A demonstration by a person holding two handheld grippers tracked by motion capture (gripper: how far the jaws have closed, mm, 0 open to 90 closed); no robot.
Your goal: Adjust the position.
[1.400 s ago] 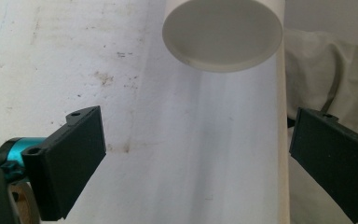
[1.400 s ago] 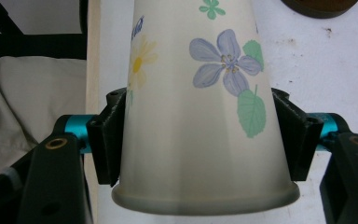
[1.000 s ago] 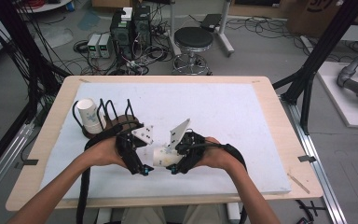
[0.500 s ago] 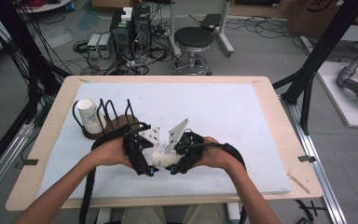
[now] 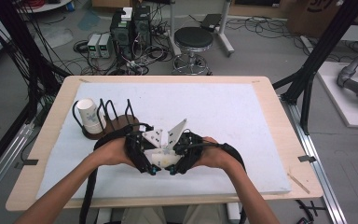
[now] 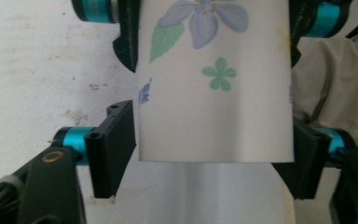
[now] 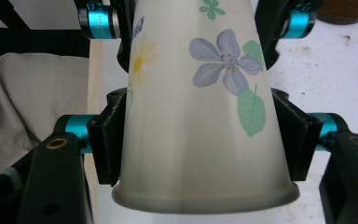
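A white paper cup (image 5: 162,158) printed with flowers is held level between my two grippers, low over the front middle of the mat. My right gripper (image 7: 200,140) is shut on the cup (image 7: 200,116) near its rolled rim. From the opposite side, my left gripper (image 6: 209,140) is shut on the same cup (image 6: 214,107) at its narrow base end. In the high view the left gripper (image 5: 153,169) and right gripper (image 5: 172,169) nearly touch, with the hands close together. Each gripper view has the other gripper's jaws flanking the cup's far end.
A second paper cup (image 5: 89,116) lies on a brown wooden rack (image 5: 116,123) with black wire loops at the mat's left. The white foam mat (image 5: 242,121) covers the wooden table (image 5: 284,140). The person's beige trousers (image 7: 28,102) lie just past the table's front edge.
My left gripper has moved right, towards the right gripper, and closed on the cup's base end. The right gripper has kept the cup almost still.
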